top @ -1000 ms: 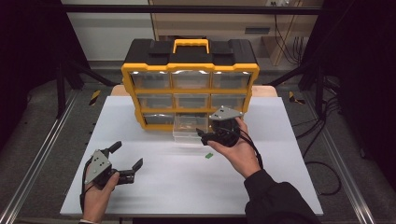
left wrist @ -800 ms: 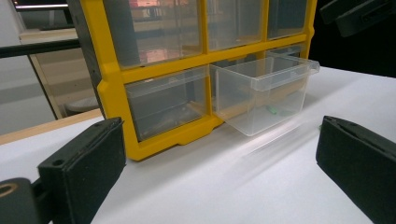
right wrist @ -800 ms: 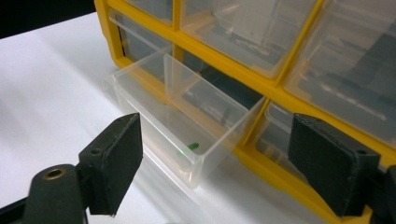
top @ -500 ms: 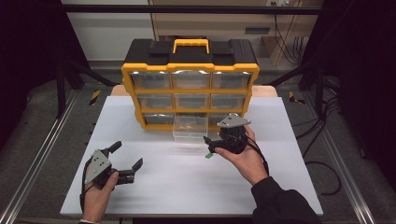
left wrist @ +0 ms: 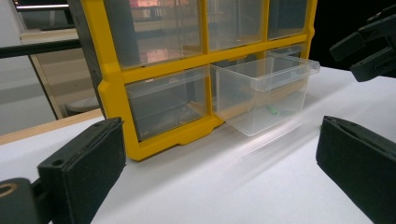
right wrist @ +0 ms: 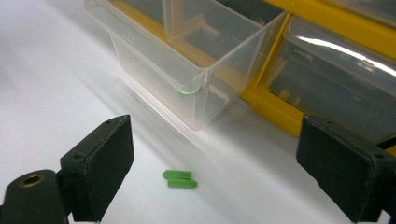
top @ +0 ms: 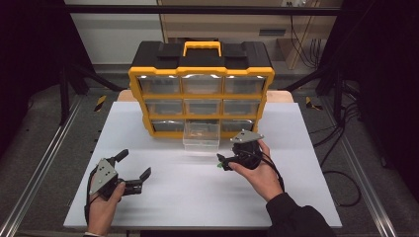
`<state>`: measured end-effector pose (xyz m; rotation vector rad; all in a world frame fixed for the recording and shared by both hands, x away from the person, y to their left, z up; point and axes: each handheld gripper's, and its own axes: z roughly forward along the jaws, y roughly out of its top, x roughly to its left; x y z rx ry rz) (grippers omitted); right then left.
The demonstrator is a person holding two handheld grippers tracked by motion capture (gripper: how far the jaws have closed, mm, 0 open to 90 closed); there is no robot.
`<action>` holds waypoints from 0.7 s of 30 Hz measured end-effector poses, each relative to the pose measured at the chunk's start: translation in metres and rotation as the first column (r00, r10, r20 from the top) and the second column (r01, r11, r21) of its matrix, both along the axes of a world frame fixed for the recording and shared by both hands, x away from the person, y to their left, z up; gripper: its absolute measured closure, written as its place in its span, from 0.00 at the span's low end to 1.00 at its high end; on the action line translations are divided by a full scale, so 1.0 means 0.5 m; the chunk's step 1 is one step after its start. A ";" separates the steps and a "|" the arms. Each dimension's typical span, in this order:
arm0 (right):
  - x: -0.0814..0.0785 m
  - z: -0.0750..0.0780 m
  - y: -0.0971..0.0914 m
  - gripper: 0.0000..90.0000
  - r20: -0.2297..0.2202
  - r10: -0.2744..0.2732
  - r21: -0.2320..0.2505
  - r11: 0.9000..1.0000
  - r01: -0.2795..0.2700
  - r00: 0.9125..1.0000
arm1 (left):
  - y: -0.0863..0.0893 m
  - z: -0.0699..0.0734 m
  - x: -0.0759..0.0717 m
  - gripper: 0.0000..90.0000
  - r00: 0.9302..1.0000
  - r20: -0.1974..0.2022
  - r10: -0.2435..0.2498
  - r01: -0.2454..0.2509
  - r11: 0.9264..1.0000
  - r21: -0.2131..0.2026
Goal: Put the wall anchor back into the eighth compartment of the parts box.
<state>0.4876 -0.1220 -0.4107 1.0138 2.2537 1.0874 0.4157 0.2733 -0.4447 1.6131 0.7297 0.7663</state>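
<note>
No Readable Text

No lettering, label, brand or number can be read on the yellow organizer (top: 201,94), nor on its pulled-out clear drawer (top: 201,136) at the bottom middle, nor on anything beside it.

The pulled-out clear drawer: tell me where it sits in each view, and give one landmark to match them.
High view: the clear drawer juts from the bottom row's middle, just above centre.
Left gripper view: right of centre, upper half, past the open jaws.
Right gripper view: top centre, beyond the small green pieces.
Shared landmark: the yellow organizer frame behind it.
</note>
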 end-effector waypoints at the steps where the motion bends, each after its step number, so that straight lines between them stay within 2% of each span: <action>1: 0.000 -0.002 0.000 0.13 -0.002 -0.002 -0.002 1.000 0.002 1.000 | 0.000 0.000 0.000 0.01 1.000 0.001 0.001 -0.001 1.000 0.001; 13: 0.001 -0.040 -0.006 0.15 -0.050 -0.006 -0.011 1.000 0.005 0.999 | 0.000 0.000 0.000 0.01 1.000 0.001 0.000 0.000 1.000 0.000; 15: 0.004 -0.045 -0.007 0.15 -0.047 0.000 -0.020 1.000 -0.001 0.999 | 0.000 0.000 0.000 0.01 1.000 0.001 0.000 0.000 1.000 -0.001; 17: 0.003 -0.050 -0.006 0.15 -0.068 -0.005 -0.012 1.000 0.004 0.998 | 0.000 0.000 0.000 0.01 1.000 0.001 0.001 -0.001 1.000 0.000; 21: 0.009 -0.061 -0.007 0.14 -0.067 0.005 -0.027 1.000 -0.007 0.998 | 0.000 0.000 0.000 0.01 1.000 0.001 0.000 0.000 1.000 0.001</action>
